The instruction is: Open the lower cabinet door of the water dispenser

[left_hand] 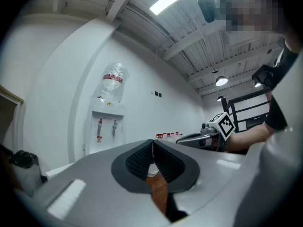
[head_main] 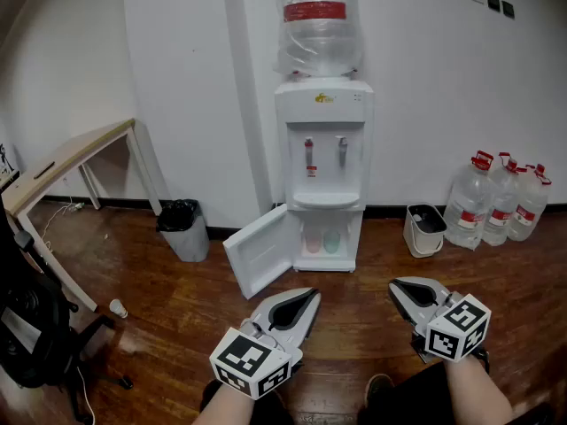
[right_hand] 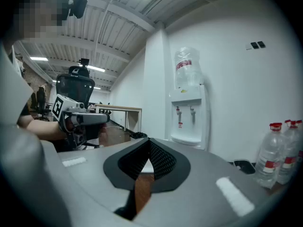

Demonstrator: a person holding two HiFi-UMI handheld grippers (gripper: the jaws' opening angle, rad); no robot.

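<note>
The lower cabinet door (head_main: 260,251) hangs open, swung out to the left of the water dispenser (head_main: 323,140), its free edge low over the wooden floor (head_main: 159,282). In the cabinet stand two pale things, one pinkish, one greenish (cups, perhaps; too small to tell). The dispenser stands against the white wall, and the big bottle (head_main: 320,20) on top is wrapped in clear plastic.

Left of the door sits a bin (head_main: 182,229) lined with a black bag, near it but not touching. Further left are a wood-topped worktop (head_main: 64,160), a paper cup (head_main: 117,308) on the floor and a black chair (head_main: 27,326). To the right stand a small white pail (head_main: 423,230) and a cluster of water bottles (head_main: 500,204) with red caps.

The big bottle wears a red band and the dispenser a yellow logo, and a red tag hangs under the left tap; none of the writing is legible.

Both tongs are held low and about level, side by side, pointing at the dispenser and well apart from it, with only floorboards between. The left tongs (head_main: 307,297) are clenched with nothing in them, pads together. The right tongs (head_main: 400,287) are clenched and empty as well.
</note>
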